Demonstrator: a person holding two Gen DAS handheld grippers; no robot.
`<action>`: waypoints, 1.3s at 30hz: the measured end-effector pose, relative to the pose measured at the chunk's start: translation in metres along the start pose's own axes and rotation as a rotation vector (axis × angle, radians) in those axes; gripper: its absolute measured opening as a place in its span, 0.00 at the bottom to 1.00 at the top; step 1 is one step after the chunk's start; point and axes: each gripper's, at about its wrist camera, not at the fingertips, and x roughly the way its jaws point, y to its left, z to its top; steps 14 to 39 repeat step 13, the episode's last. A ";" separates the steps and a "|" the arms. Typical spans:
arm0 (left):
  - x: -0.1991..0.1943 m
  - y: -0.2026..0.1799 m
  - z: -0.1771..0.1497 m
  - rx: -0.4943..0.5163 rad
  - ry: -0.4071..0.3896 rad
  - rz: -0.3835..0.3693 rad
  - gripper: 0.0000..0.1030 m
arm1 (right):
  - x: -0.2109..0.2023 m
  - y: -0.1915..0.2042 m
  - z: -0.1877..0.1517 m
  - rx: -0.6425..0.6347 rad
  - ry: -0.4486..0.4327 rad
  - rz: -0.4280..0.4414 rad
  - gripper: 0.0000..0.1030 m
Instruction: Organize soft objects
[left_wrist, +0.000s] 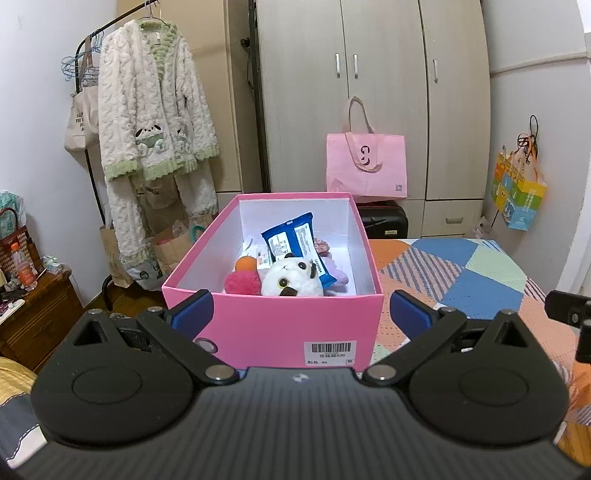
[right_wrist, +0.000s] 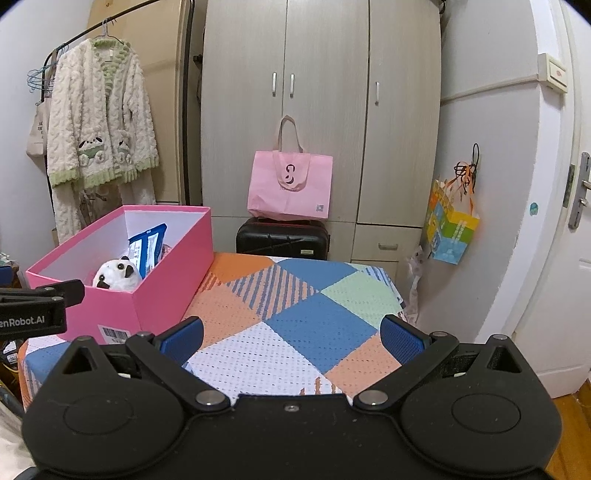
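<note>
Bedroom walls, a pale wardrobe and a fleecy robe on a rail frame our work; a patchwork quilt covers the surface we lean over, likely a bed. We hold the left claw wide open and empty, its blue pads either side of the near end of the pink box, not visibly touching it. We hold the right claw just as wide over bare quilt, gripping nothing. The soft things sit inside the box: a white panda plush, a pink pompom, an orange ball, something lilac, with a blue packet leaning on them. No loose soft item shows on the quilt, so we judge the gathering nearly done. Next we would likely check for strays out of view, or steady and shift the box, which calls for squaring both claws on its walls without crushing the card.
</note>
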 end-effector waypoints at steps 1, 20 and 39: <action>0.000 0.000 0.000 0.000 -0.001 0.003 1.00 | 0.000 0.000 0.000 0.002 0.000 0.000 1.00; 0.001 0.001 0.001 0.000 -0.004 0.017 1.00 | 0.005 -0.006 0.001 0.022 0.005 0.002 1.00; 0.001 0.001 0.001 0.000 -0.004 0.017 1.00 | 0.005 -0.006 0.001 0.022 0.005 0.002 1.00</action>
